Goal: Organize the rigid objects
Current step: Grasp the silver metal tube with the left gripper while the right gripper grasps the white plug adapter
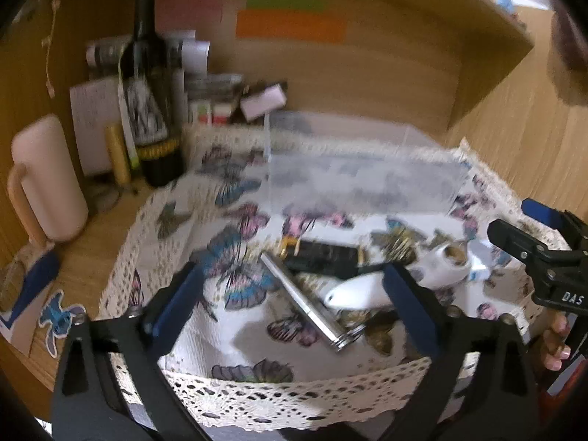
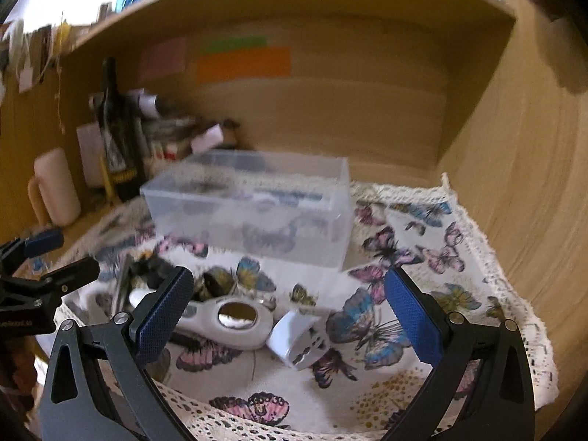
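Observation:
A clear plastic box [image 2: 253, 205] stands on the butterfly cloth [image 2: 422, 257]; it also shows in the left wrist view [image 1: 360, 176]. In front of it lie a silver bar [image 1: 305, 301], a black tube with gold ends [image 1: 323, 253], a white oval device [image 1: 356, 294], a white piece with a round mirror [image 2: 231, 318] and a small white adapter [image 2: 297, 338]. My left gripper [image 1: 290, 301] is open and empty above the silver bar. My right gripper [image 2: 290, 316] is open and empty over the mirror piece and adapter.
A dark wine bottle [image 1: 147, 92], a pink mug [image 1: 47, 180], boxes and papers crowd the back left corner. Wooden shelf walls [image 2: 514, 183] close in at the back and right. Coloured sticky notes [image 1: 290, 22] hang on the back wall.

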`<state>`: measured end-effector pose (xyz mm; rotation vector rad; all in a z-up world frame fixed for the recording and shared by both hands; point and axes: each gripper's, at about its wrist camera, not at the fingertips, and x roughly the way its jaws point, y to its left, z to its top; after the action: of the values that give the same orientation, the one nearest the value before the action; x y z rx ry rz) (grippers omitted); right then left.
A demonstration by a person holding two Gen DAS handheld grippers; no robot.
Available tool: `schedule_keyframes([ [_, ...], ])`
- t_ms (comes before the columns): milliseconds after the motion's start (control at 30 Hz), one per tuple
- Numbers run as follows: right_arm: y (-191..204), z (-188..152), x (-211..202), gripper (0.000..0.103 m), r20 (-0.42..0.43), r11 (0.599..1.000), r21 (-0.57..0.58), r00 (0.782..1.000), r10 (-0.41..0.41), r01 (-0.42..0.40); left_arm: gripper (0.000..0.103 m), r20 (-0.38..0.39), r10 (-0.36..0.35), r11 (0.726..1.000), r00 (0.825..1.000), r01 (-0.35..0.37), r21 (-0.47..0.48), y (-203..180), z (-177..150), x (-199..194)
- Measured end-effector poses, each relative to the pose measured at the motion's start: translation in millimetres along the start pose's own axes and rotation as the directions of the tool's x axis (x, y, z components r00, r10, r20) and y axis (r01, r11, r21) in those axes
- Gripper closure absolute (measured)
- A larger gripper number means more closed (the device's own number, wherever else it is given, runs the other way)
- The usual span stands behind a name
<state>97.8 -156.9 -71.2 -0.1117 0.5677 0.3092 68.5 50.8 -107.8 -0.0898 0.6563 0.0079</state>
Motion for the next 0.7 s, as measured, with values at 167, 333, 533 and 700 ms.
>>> schedule_keyframes([
  [167,7.3,-10.4,23.3,0.000,-0.099,0.996,-0.029,0.992,0.079,-0.082,0.018,-0.079,0.016,0.999,0.997,-0.019,-0.038,15.2,-3.0,21.7],
  [333,3.2,-16.3,32.4,0.001,-0.158,0.994,-0.072,0.985,0.068,-0.080,0.027,-0.114,0.003,0.999,0.993,-0.008,-0.049,23.1,-4.9,32.0],
  [533,-18.2,-10.9,34.7,0.002,-0.196,0.997,-0.065,0.980,0.023,-0.036,0.036,-0.161,-0.029,1.000,0.987,0.026,-0.015,21.1,-6.8,45.8],
  [700,-24.3,-12.3,39.4,0.014,-0.231,0.998,-0.055,0.973,0.023,-0.036,0.050,-0.182,-0.032,0.999,0.983,0.033,0.002,25.6,-3.2,49.9],
])
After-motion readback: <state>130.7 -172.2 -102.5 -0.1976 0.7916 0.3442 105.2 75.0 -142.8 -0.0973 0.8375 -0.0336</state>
